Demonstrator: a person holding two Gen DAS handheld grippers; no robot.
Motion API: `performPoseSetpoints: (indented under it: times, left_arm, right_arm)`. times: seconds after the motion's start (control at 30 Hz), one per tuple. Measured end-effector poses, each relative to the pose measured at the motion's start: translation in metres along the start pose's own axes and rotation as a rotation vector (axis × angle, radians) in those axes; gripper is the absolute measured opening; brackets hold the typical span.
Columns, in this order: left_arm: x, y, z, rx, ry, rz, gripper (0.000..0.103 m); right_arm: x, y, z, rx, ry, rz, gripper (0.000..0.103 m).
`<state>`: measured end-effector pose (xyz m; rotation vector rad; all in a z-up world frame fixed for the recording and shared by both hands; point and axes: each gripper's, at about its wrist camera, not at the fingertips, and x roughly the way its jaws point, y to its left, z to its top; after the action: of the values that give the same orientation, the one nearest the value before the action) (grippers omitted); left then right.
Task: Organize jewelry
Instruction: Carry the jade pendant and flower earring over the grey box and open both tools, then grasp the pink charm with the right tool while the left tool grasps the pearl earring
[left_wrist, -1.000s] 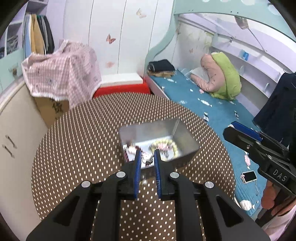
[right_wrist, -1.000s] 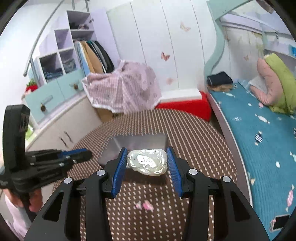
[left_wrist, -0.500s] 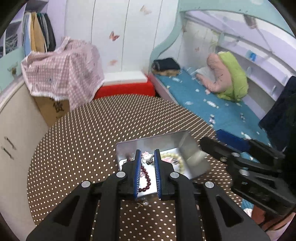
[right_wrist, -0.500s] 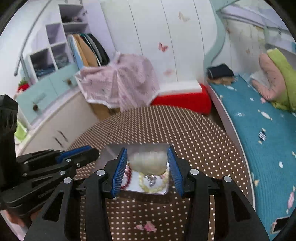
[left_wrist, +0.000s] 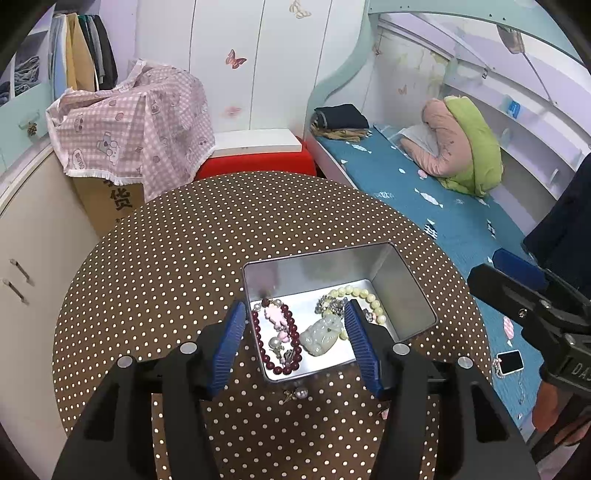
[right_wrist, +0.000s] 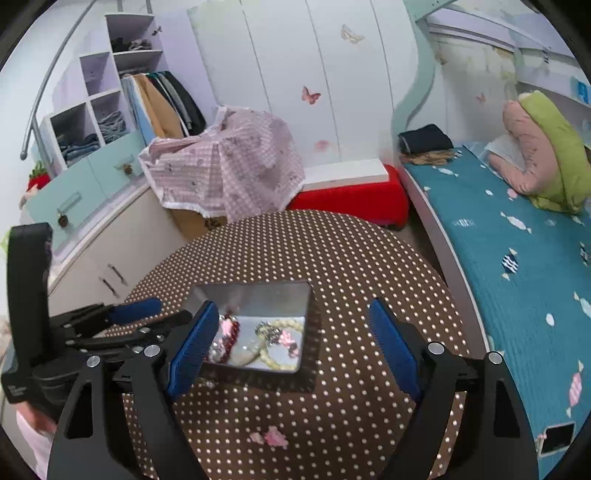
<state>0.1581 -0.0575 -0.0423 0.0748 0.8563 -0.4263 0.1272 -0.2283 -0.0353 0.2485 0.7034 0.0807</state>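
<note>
While the left wrist view shows the left tool (left_wrist: 295, 341) spread wide and empty over the tin (left_wrist: 402, 291), most jewelry is already inside: red bead bracelet (left_wrist: 277, 343), jade pendant (left_wrist: 321, 334), pale bead strand (left_wrist: 364, 299); a small pearl earring (left_wrist: 298, 394) is left on the desk (left_wrist: 184, 258). Right wrist view: right tool (right_wrist: 295, 350) also wide open, holding nothing, with a pink piece (right_wrist: 271, 437) on the desk near it, apparently next to go in.
</note>
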Motion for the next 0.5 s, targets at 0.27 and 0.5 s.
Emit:
performPoseSetpoints:
  times: [0.27,0.5]
  left_arm:
    - [-0.005,0.003,-0.013,-0.015,0.018,0.003,0.054]
    - [-0.014,0.009,-0.026,-0.021,0.029,0.016,0.054]
  right_arm:
    - [-0.001,0.003,-0.017,-0.009,0.034,-0.027,0.081]
    - [-0.01,0.005,-0.033,-0.032,0.059,-0.054,0.081]
